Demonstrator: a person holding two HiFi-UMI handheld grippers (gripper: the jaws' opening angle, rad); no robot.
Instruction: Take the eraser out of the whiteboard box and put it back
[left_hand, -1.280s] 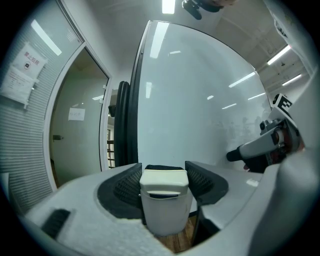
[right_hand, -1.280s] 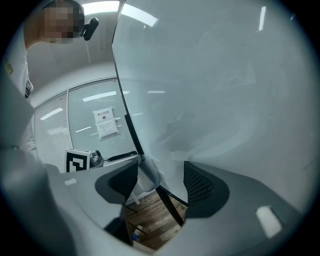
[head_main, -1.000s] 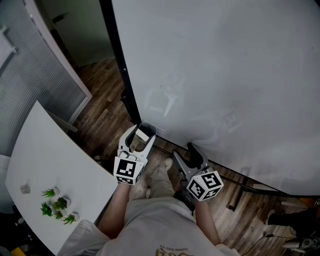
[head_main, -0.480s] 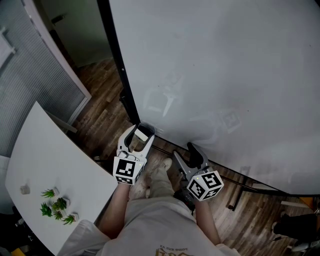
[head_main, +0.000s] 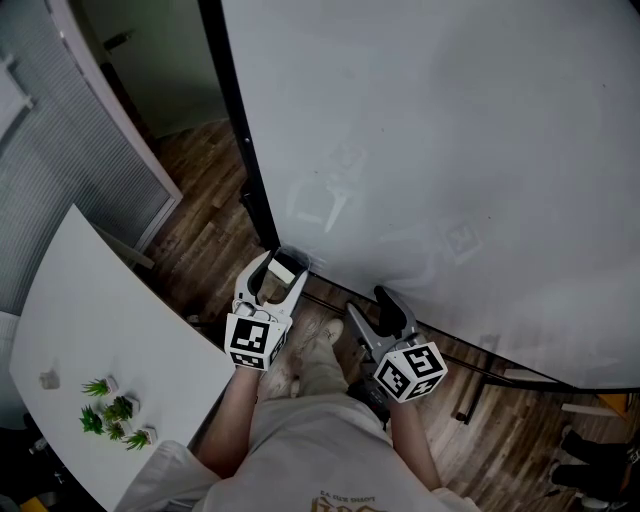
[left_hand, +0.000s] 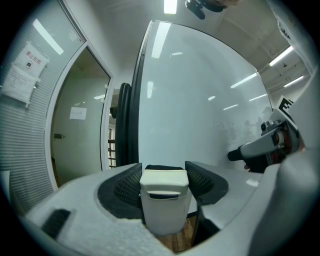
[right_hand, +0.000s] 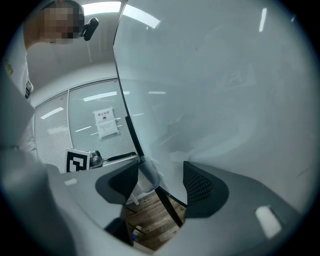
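In the head view my left gripper (head_main: 279, 263) is held close to the lower left corner of the whiteboard (head_main: 450, 150), shut on a white eraser (head_main: 284, 270). In the left gripper view the eraser (left_hand: 164, 197) stands upright between the two black pads, its dark felt side facing away. To its right, my right gripper (head_main: 368, 305) stands open with nothing between its fingers. The right gripper view shows those jaws apart in front of the board's black edge (right_hand: 167, 205). No box can be made out.
A white table (head_main: 100, 320) with small green plants (head_main: 115, 410) stands at the lower left. The board's black frame post (head_main: 235, 120) rises behind the left gripper. A blinds-covered glass wall (head_main: 60, 180) is at the left, over wooden floor (head_main: 200, 230).
Both grippers hold still, and the eraser stays in the left one. A dark figure at the lower right edge has slipped further out of view.
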